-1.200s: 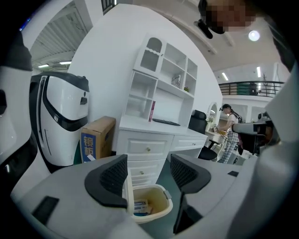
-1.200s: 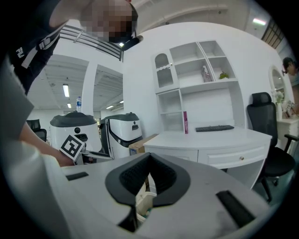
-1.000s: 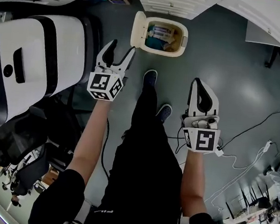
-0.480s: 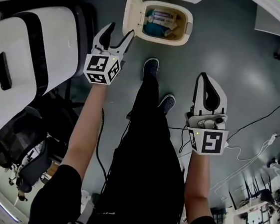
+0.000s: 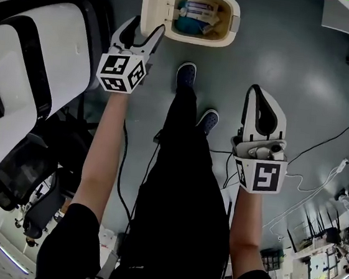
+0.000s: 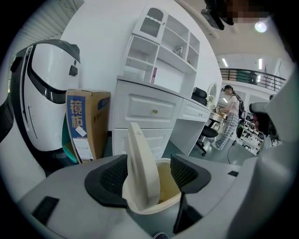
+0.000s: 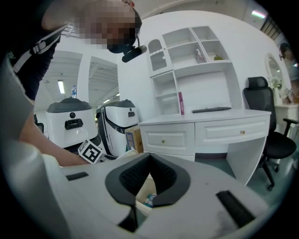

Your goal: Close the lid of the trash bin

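The left gripper (image 5: 146,26), jaws apart, is pointing at the upright lid (image 6: 142,170), which is standing edge-on just ahead of their gap on the open trash bin (image 5: 233,23). The right gripper (image 5: 259,95), jaws together, is sitting farther off.

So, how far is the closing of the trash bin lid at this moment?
Nothing is done yet: the lid stands upright and the trash bin is open. In hand: the left gripper is open, with a jaw on either side of the lid, not clamped. The right gripper is shut, empty and held back. Left: tipping the lid down onto the bin.
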The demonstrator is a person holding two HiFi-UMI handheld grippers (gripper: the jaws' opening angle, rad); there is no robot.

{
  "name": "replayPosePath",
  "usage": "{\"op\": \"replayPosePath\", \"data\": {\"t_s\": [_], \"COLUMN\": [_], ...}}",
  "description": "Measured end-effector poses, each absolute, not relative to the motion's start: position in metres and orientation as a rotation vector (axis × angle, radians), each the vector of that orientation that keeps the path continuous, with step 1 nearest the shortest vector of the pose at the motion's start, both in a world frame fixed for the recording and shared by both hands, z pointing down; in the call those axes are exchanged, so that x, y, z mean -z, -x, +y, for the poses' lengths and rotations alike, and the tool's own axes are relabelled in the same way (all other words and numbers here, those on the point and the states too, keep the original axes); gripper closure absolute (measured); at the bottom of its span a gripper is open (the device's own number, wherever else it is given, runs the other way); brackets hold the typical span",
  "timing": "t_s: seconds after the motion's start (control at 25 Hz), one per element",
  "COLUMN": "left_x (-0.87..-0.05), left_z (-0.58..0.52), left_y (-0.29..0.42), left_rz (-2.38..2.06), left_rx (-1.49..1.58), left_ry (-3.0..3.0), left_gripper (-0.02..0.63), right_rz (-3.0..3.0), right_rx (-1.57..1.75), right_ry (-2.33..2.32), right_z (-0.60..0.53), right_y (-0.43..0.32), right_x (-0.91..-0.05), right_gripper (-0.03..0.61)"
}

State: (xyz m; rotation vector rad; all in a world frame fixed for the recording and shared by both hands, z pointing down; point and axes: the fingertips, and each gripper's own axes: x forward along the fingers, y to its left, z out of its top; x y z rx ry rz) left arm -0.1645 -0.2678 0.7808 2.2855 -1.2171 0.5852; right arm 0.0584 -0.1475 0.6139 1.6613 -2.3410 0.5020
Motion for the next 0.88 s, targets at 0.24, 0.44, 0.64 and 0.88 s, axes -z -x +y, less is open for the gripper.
{"op": "replayPosePath", "data": {"t_s": [0.24, 0.44, 0.64, 0.88], "left_x": [-0.787, -0.793, -0.800, -0.804], "left_z": [-0.271, -0.265, -0.266, -0.264], "left_y": [0.147, 0.129, 0.116, 0.107], "left_rz": [-1.208, -1.190, -1.209, -1.242], "left_rx": [-0.553, -0.585, -0.625, -0.647], "left_ry": [-2.325, -2.365, -2.377, -2.372], "left_gripper": [0.318, 0.321, 0.368, 0.391], "right_rz": [-2.343, -2.321, -2.306, -2.294], "right_rx": [-0.508, -0.558, -0.592, -0.593], "right_ry": [-1.665, -1.668, -1.693, -1.735], "right_z": [-0.151, -0.139, -0.135, -0.133], "right_y": [-0.063, -0.068, -0.074, -0.089], "right_x": [-0.624, -0.641, -0.649, -0.649], "right_gripper": [0.572, 0.572, 0.572, 0.572]}}
